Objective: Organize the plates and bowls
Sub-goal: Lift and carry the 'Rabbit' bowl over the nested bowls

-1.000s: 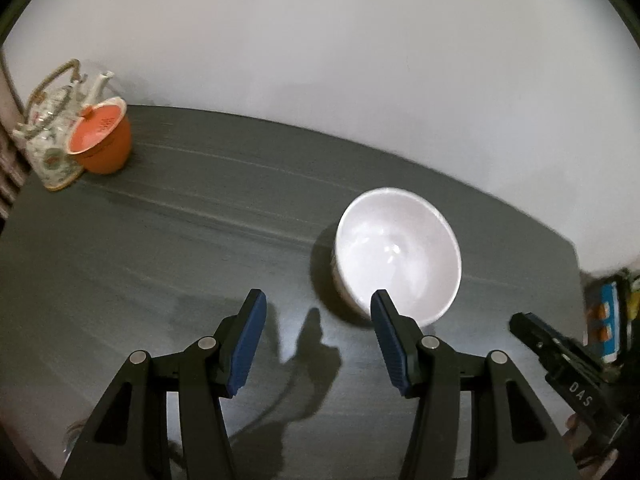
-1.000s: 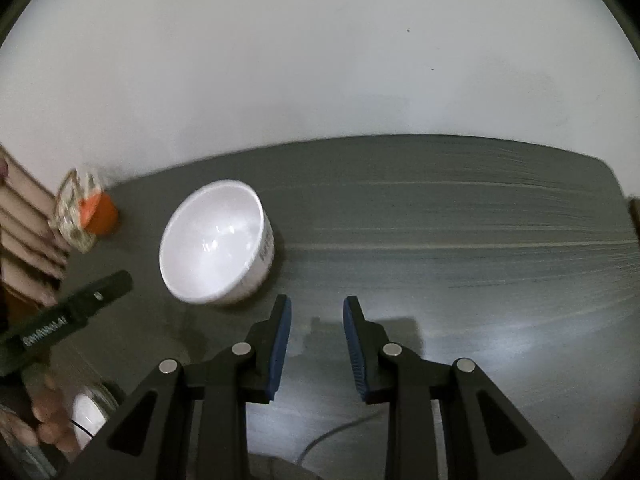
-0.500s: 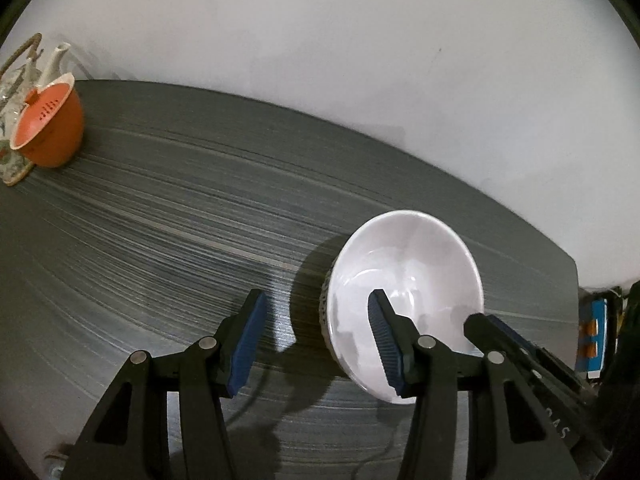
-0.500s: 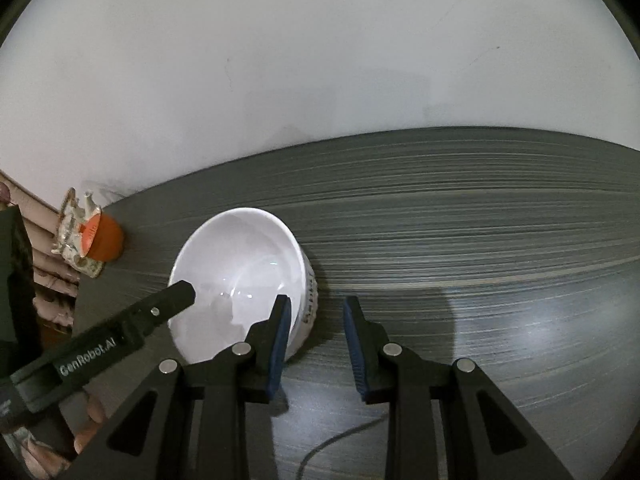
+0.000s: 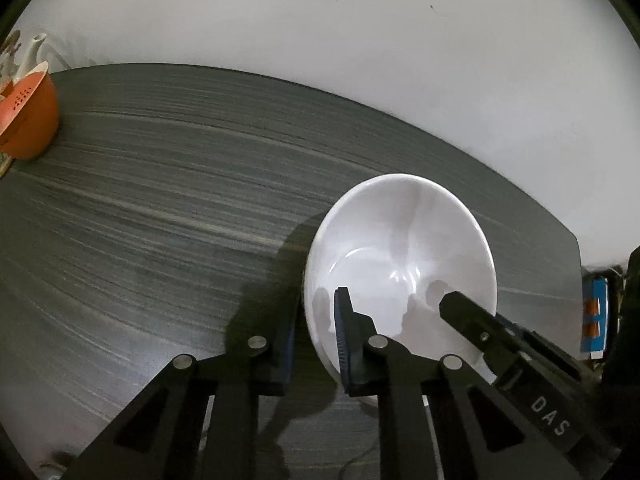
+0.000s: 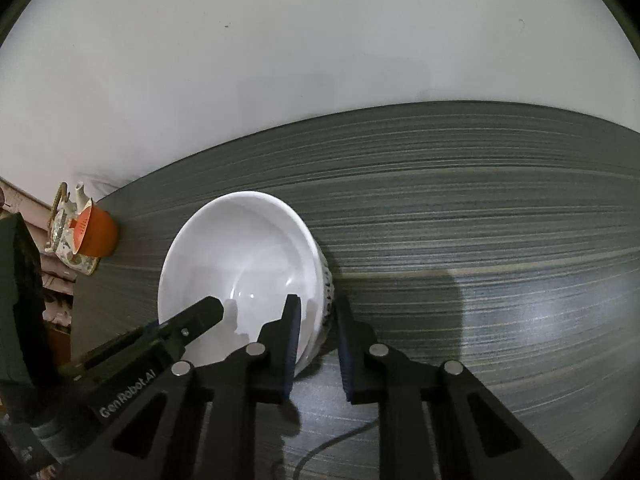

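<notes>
One white bowl, standing near the table's right end, is now pinched by its rim from both sides, left gripper and right gripper having just closed on it; lifting and placing remain.

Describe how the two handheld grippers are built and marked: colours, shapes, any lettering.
Both are matte black two-finger tools. The left gripper and right gripper each have angular arms with triangular cut-outs, round silver pivot pins and ribbed dark blue pads. White lettering "GenRobot.AI" runs along the left gripper's side in the right wrist view; "DAS" shows on the right gripper's side in the left wrist view. No sleeves are visible.
</notes>
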A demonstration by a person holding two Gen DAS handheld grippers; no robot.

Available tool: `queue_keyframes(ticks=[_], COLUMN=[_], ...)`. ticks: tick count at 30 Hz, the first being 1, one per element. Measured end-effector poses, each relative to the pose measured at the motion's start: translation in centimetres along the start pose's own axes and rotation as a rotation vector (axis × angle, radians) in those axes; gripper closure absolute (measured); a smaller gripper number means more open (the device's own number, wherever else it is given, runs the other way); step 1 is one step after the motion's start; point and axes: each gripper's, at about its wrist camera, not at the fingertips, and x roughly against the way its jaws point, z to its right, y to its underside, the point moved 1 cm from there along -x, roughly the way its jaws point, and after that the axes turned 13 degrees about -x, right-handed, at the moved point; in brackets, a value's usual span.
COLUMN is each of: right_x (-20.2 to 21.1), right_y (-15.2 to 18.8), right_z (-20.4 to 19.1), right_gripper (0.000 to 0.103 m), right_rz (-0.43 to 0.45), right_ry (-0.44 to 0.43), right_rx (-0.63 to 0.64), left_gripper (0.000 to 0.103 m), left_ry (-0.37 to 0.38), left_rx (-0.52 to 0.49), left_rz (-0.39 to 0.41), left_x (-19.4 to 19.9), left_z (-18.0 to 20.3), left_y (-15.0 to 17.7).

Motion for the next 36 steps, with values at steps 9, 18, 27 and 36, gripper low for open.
queue_keyframes(ticks=[9,18,27,36], right_x=[3.3,10.4,15.4,18.1], right_y=[1.8,4.7,8.8,14.6], right_z=[-0.8,-1.9,-2.3,-1.8], right_gripper=[0.086,0.086,0.086,0.086], right_rz=[0.025,0.112,0.141,0.136], right_ry=[-0.01,-0.017,-0.042,-0.029], right_rx=[0.019,0.071,0.076,0.058], left_gripper=[0.09,0.09,0.09,0.09], left_ry=[-0.031,-0.046,-0.067,-0.066], left_rx=[-0.041,-0.069,-0.094,-0.109], left_rz=[0.025,0.073,0.113,0.108], left_x=[3.0,8.4,13.4,16.9], left_z=[2.3,6.5,8.3,8.1], left_y=[1.2,4.3,8.3,14.5])
